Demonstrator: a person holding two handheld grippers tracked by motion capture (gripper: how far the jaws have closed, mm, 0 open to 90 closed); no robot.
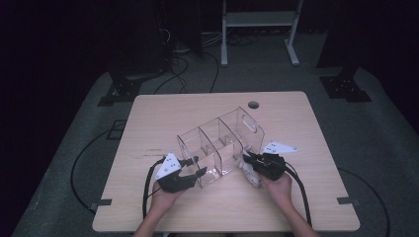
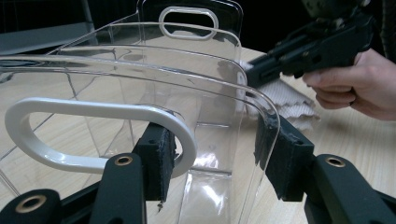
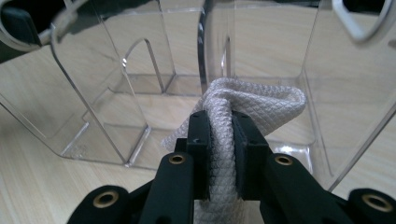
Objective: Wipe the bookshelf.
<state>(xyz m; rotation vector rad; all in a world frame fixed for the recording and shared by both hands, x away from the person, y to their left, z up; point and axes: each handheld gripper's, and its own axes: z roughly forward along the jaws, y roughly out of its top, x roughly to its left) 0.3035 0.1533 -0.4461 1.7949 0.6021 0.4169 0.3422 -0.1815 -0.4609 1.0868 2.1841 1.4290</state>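
One clear plastic organizer (image 1: 220, 145) sat in the middle of the high view on one wooden table (image 1: 296, 207) (its inner walls split it into several compartments). The left gripper (image 1: 195, 168), at lower left, had its jaws spread around the organizer's near wall beside a white handle (image 2: 98, 135). The right gripper (image 3: 219, 140) was clenched on one white cloth (image 3: 252, 105), pressed against the organizer's side.

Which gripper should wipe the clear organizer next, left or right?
Right. The right gripper is already shut on the white cloth, which sits against the organizer's side wall. The left gripper straddles the organizer's end wall by the handle, so it is better placed to steady it.
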